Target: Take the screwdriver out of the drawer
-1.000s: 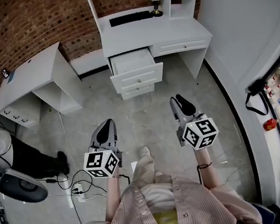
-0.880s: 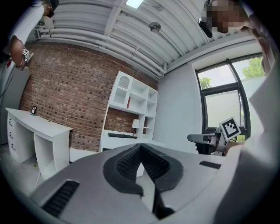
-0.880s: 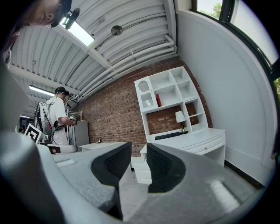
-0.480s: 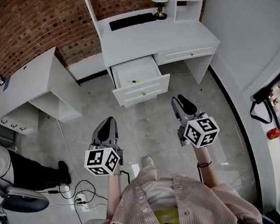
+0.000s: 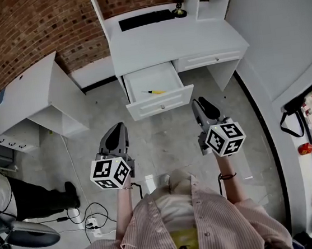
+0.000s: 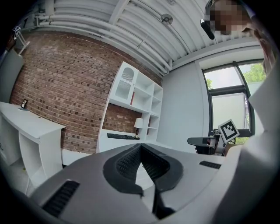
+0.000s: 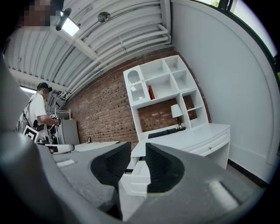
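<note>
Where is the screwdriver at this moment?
The screwdriver lies in the open drawer of the white desk, upper centre of the head view.

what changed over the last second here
The person has stepped toward the white desk, so the open drawer sits nearer and the yellow screwdriver inside it now shows. Nothing was taken hold of or let go. The left gripper and right gripper stay held out in front, short of the drawer, empty.

Desk [image 5: 157, 39] nearer; screwdriver [image 5: 156, 92] now visible, prob. in drawer [image 5: 162, 102].
</note>
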